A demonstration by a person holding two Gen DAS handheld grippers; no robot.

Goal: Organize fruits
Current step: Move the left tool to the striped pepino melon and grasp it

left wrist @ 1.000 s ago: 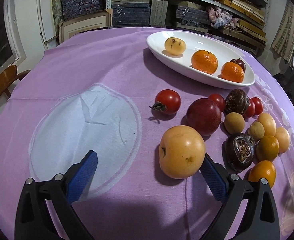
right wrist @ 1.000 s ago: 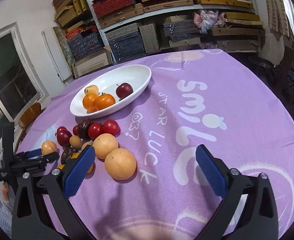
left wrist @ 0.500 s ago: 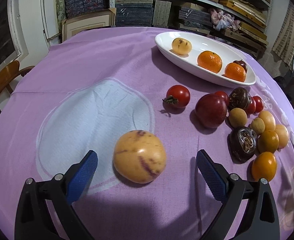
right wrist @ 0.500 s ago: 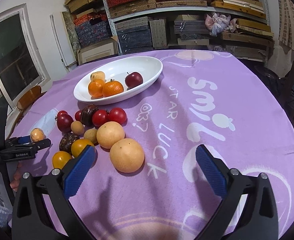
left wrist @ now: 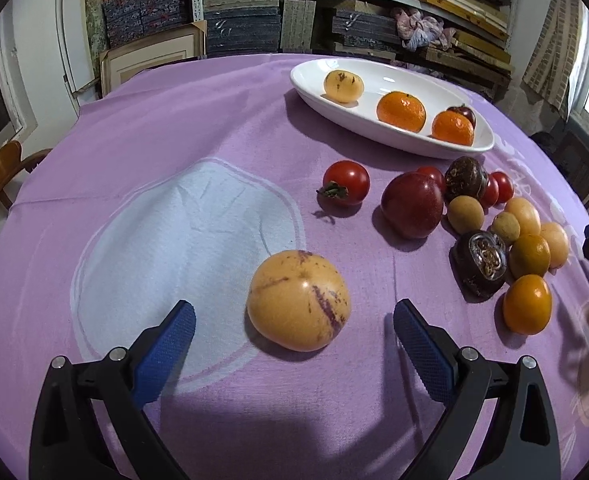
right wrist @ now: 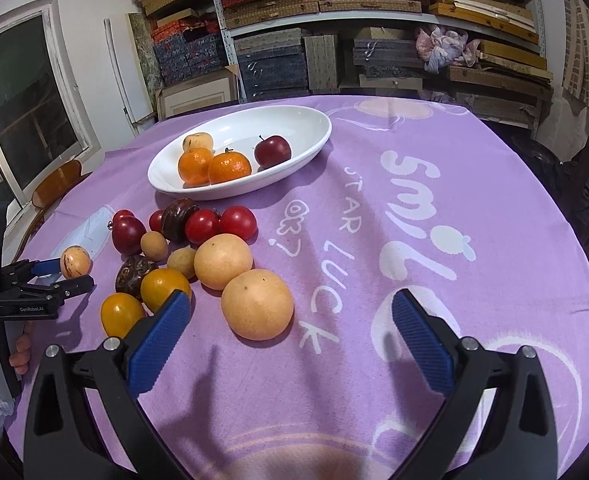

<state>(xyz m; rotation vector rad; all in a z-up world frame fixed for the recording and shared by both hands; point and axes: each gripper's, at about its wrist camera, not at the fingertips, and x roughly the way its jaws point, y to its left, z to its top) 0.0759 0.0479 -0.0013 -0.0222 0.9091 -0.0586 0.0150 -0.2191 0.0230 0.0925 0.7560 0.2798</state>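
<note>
Spreading purple across the round surface (left wrist: 174, 128), with shelves of boxes (right wrist: 334, 20) standing behind at 12 o'clock. Sitting at 1 o'clock in the left view: white oval dish (left wrist: 318, 96), holding two mandarins (left wrist: 401, 111), a speckled yellow fruit (left wrist: 343, 86) and a dark red plum (right wrist: 272, 151). Crowding at 3 o'clock, between gripper and dish: loose fruit pile (left wrist: 494, 224). Lying untouched between the wide-open left gripper (left wrist: 294, 330) fingers: streaked yellow fruit (left wrist: 298, 300). Hovering wide open, gripping nothing: right gripper (right wrist: 292, 314).
</note>
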